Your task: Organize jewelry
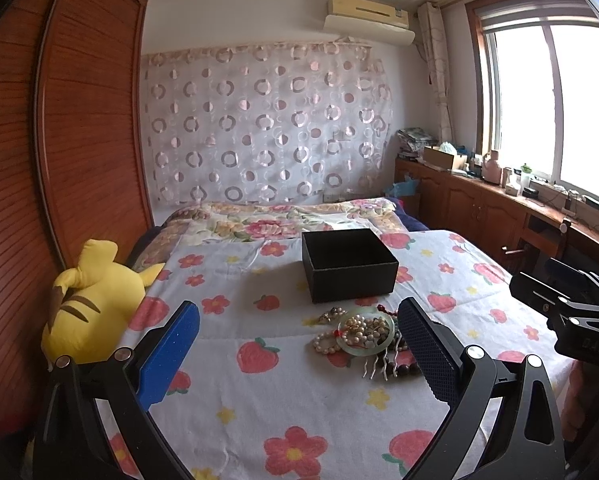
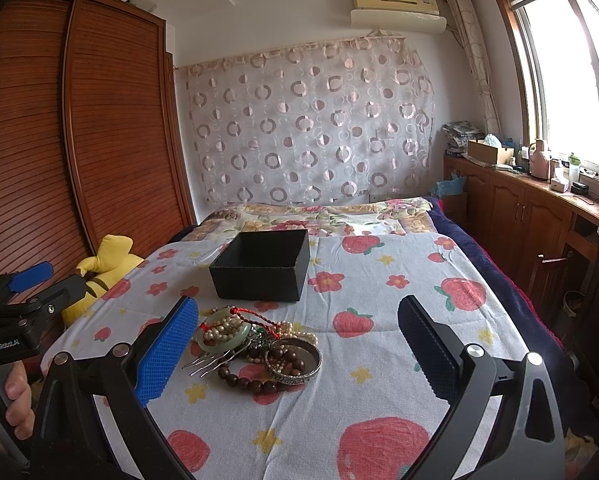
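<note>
Strawberry-print bed cover [image 2: 379, 360] carries a jewelry pile [image 2: 259, 344] just near of an open black box [image 2: 259, 276]. Left gripper [image 1: 299, 344] and right gripper [image 2: 299, 344] hover with fingers spread, holding nothing.

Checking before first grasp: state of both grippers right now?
Left gripper: open, holding nothing, above the bed by the jewelry pile.
Right gripper: open, holding nothing, jewelry pile between its fingers.

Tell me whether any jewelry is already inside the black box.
No: the black box shows only a dark bare interior, while the jewelry pile lies on the bedspread in front of it.
</note>
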Demonstrator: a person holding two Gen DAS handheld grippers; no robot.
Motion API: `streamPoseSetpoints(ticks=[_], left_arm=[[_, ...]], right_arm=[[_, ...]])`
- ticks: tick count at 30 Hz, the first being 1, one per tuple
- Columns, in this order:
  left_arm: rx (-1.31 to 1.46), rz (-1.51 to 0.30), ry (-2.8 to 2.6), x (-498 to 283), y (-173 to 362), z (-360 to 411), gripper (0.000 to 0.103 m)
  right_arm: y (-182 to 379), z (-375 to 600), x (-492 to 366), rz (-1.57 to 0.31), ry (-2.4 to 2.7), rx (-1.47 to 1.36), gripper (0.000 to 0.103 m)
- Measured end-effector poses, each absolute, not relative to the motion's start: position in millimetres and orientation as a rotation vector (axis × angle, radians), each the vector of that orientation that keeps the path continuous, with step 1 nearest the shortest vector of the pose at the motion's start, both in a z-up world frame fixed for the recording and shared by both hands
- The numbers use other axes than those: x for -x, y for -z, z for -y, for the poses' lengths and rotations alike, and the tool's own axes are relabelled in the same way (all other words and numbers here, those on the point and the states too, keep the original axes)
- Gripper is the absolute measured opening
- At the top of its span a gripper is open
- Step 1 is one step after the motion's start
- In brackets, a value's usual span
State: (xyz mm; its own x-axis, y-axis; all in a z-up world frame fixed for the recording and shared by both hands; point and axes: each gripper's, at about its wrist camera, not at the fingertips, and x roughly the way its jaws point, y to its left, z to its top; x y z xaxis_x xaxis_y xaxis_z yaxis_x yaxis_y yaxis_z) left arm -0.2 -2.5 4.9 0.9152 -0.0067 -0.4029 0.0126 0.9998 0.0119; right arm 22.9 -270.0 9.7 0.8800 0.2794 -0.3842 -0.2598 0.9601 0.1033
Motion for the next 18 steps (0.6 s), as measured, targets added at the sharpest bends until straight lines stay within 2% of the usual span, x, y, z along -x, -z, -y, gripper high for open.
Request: streamPoseSetpoints(ticks=[18], left_arm=[[-0.017, -0.411, 0.010, -1, -16, 10, 0.096]], right_arm=[[-11, 271, -21, -0.407, -0.282, -0.051, 0.101]])
